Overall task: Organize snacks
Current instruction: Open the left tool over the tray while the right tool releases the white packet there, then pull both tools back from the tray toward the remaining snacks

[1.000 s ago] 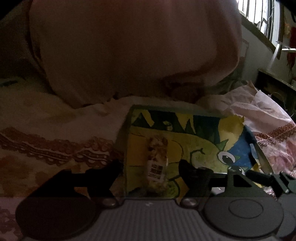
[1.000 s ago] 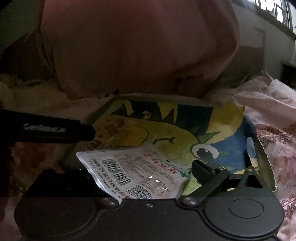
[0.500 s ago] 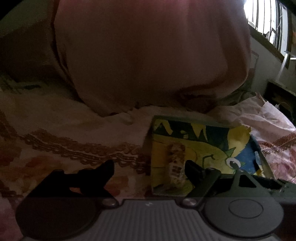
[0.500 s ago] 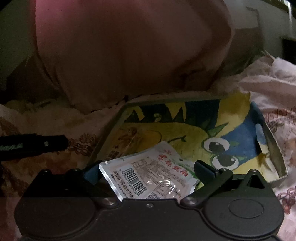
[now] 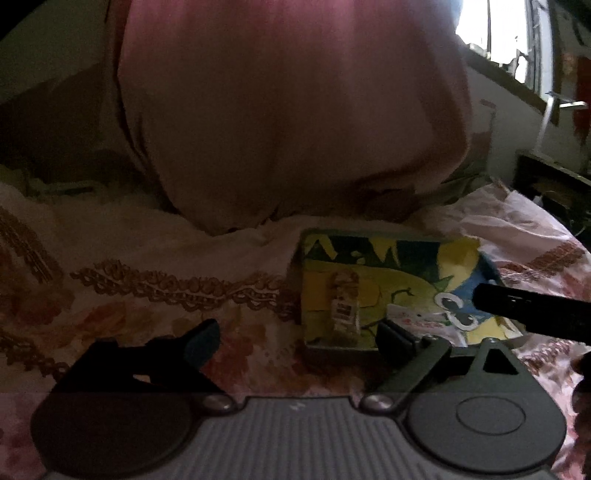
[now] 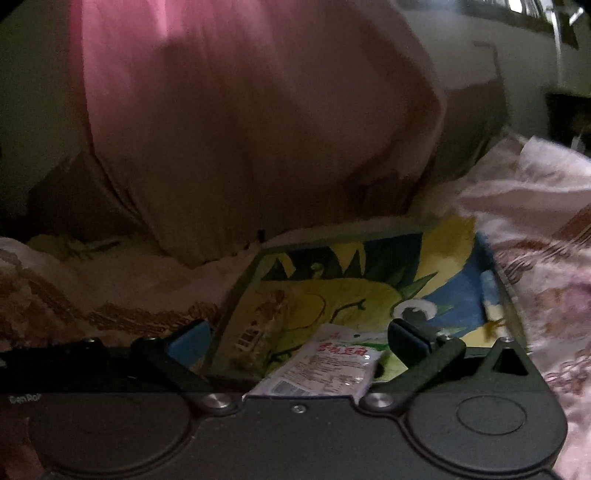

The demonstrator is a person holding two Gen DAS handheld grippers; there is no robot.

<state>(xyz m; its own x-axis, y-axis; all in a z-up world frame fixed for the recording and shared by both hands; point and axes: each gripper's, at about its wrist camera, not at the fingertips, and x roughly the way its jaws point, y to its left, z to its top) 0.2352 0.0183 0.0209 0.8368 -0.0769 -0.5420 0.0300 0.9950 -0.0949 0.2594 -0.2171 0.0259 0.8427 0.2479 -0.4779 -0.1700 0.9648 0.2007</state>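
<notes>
A shallow tray [image 5: 406, 266] [image 6: 369, 291] with a yellow, green and blue cartoon print lies on the bedspread. In it are a clear-wrapped snack bar [image 5: 345, 306] [image 6: 258, 328] and a white printed packet [image 5: 417, 317] [image 6: 328, 365]. My left gripper [image 5: 297, 341] hangs over the bedspread just left of the tray's near corner, its jaws opening with nothing between them. My right gripper [image 6: 299, 343] stands open above the tray's near edge. The packet lies flat below its gap, and neither pad touches it. The right gripper's dark body [image 5: 532, 306] reaches in from the right.
A large pink pillow [image 5: 288, 122] [image 6: 240, 140] rises right behind the tray. Floral bedspread [image 5: 147, 295] spreads to the left and crumpled pink cloth [image 6: 535, 229] to the right. A bright window [image 5: 491, 33] and dark furniture [image 5: 546, 181] stand at the far right.
My left gripper drew back and to the left off the tray with its jaws widening, leaving the snack bar there. The right gripper rose and pulled back. The white packet now lies in the tray.
</notes>
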